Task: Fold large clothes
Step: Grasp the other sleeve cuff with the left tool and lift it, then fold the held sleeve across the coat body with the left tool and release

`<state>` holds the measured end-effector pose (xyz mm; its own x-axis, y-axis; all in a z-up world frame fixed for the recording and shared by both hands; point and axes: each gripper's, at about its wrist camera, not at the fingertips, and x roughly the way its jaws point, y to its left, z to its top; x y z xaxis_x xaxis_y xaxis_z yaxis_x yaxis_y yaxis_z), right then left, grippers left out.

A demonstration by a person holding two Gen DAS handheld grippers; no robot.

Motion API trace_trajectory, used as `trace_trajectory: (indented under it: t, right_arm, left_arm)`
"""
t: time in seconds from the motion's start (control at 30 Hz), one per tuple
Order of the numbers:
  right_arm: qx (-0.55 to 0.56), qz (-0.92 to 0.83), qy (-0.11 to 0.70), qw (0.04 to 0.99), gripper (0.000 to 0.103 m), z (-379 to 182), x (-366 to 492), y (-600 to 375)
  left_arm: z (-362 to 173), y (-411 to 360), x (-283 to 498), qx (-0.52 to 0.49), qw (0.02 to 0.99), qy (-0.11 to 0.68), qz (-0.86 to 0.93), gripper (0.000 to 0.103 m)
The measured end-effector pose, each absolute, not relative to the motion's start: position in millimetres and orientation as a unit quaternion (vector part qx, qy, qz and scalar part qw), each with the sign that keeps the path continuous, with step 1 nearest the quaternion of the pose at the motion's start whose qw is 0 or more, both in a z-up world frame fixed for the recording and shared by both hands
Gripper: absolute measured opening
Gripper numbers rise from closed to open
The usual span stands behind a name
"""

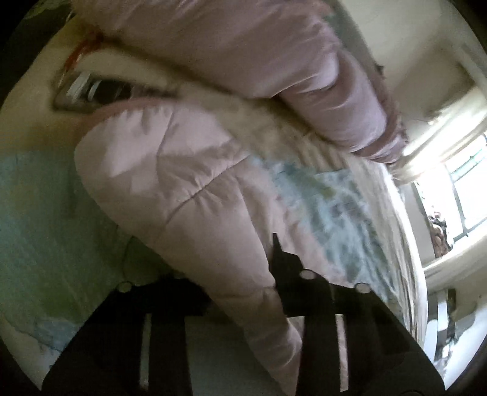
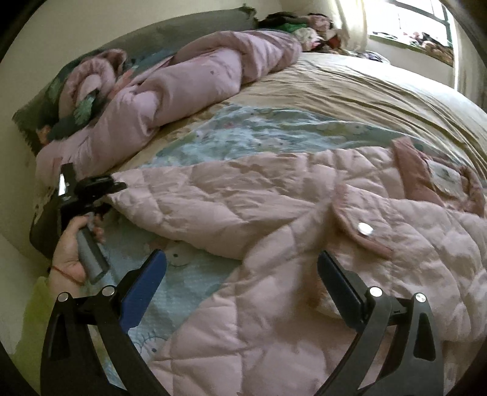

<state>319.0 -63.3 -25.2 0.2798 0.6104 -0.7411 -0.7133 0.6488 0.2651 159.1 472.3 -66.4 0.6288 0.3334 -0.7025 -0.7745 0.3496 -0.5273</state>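
Blur smears most of the left wrist view, where the left gripper [image 1: 243, 292] shows only as dark shapes low in the picture, its near finger largely buried under pale pink quilted fabric; it pinches a fold of that fabric. In the right wrist view the same gripper [image 2: 117, 186] appears far off at the left, clamped on the sleeve end of the one pale pink quilted padded coat [image 2: 274, 243], with the person's left hand [image 2: 71, 246] wrapped round its grey handle. The right gripper [image 2: 242, 271] hovers spread wide just above the coat, its two blue-padded fingers [image 2: 143, 289] apart and holding nothing. The coat lies across the near part of the bed, its lower edge cut off by the picture; one silver snap button [image 2: 363, 228] shows on a pocket flap. Under it lies a light blue and beige patterned bedsheet [image 2: 258, 131]. Farther back, one rumpled mauve-pink duvet [image 2: 188, 79] is heaped along the wall. Beyond, a bright window [image 2: 411, 18] is washed out by glare.
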Motion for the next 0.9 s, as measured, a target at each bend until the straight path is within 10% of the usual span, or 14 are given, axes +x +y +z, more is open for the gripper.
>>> trace_trajectory:
  t: [0.9]
  right_arm:
    - [0.093, 0.284, 0.434, 0.850, 0.099, -13, 325, -255]
  left_arm:
    - [137, 290, 195, -0.239, 0.936, 0.154, 0.208, 0.014]
